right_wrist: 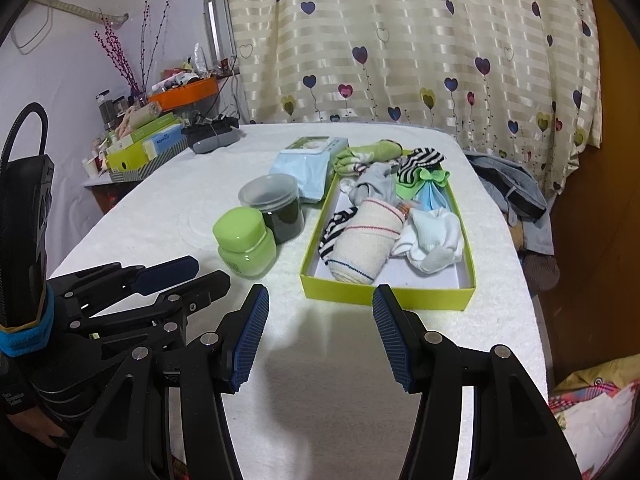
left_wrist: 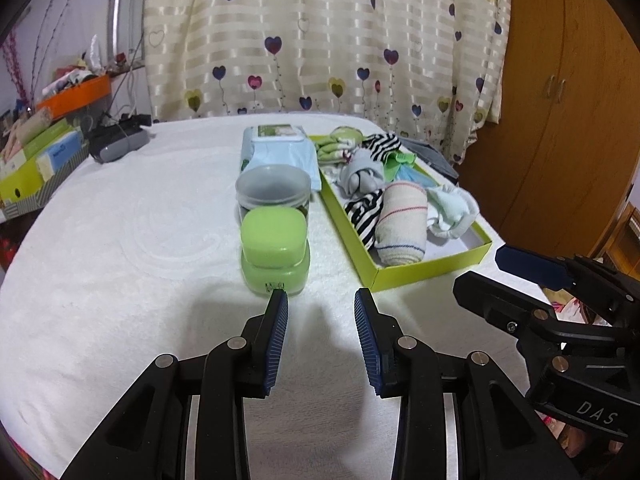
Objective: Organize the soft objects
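A: Several soft things, left wrist view: rolled cloth point(left_wrist: 402, 226), striped socks point(left_wrist: 366, 214), white sock point(left_wrist: 454, 210) already lie in the green box point(left_wrist: 432, 270), right of the green jar point(left_wrist: 275, 254). Left gripper point(left_wrist: 321, 300) part open, empty, over the white table cover point(left_wrist: 120, 240).

B: Right wrist view: box far-centre. Green sock point(right_wrist: 368, 154) overhangs its far rim; wipes pack point(right_wrist: 306, 168) sits outside, left. Probably nearly done. Right gripper point(right_wrist: 320, 300) wider, empty. Heart curtain point(right_wrist: 420, 40) behind; cluttered shelf point(right_wrist: 140, 148) far left.
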A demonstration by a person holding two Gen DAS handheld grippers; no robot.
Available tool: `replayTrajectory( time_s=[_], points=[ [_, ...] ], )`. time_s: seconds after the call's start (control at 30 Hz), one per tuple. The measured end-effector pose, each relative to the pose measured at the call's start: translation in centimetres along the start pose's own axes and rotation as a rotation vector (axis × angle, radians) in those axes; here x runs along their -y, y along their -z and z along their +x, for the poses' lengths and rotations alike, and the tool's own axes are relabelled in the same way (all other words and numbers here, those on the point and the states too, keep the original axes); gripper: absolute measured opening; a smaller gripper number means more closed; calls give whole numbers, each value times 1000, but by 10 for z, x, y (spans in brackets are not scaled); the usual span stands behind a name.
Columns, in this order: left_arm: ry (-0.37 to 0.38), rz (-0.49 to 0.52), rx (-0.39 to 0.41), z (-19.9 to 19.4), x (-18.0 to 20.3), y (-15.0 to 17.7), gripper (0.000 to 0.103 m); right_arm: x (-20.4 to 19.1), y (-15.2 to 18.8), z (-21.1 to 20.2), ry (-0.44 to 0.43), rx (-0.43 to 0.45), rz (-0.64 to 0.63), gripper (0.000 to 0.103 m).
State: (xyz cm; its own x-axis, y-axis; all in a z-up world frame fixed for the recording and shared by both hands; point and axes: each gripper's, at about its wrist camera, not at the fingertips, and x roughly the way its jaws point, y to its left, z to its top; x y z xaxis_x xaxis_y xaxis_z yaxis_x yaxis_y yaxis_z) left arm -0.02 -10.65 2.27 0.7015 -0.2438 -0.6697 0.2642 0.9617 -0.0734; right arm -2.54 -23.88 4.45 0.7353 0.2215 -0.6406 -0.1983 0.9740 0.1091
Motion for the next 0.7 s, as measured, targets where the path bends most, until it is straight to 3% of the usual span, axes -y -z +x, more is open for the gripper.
replayTrajectory(
  time_s=[0.7],
  points=[
    [-49,5,-67,25,2,9,33,6,9,25,-7,-55,18,55]
  ],
)
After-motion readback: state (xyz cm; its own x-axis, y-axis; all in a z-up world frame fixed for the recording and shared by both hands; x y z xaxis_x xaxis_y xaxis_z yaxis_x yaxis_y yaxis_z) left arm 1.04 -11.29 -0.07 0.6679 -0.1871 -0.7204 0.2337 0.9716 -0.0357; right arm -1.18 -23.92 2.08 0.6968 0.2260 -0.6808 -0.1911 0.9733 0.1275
